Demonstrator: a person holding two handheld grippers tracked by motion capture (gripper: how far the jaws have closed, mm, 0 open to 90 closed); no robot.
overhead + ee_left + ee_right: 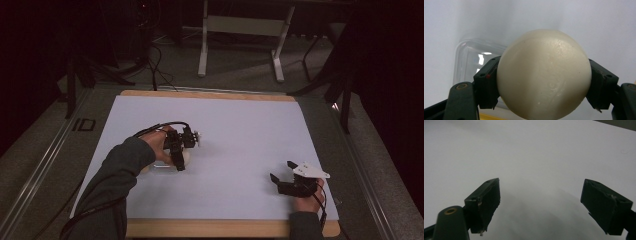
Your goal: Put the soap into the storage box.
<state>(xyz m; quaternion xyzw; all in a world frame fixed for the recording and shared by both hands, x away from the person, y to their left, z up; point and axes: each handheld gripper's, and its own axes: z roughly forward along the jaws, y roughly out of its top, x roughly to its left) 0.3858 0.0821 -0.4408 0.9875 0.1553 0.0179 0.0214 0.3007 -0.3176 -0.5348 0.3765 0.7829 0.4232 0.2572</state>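
1. Left gripper view: the left gripper (pixel 544 85) has its jaws pinching a cream egg-shaped ball (pixel 544 75), centre frame, above a clear plastic lid (pixel 474 57) at left.
2. High view: that ball (pixel 186 156) sits left of centre on the white tabletop (pixel 240 130).
3. Lower right, the right gripper (pixel 281 171) hovers, jaws spread, nothing between them.

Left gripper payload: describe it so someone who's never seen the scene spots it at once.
Start at the white sheet covering the wooden table, then go to its left half, where the left gripper is. Between its black jaws sits a cream-white egg, pads pressing both sides. Behind it lies a clear plastic container; the egg is opaque, smooth and rounded, unlike that see-through box.
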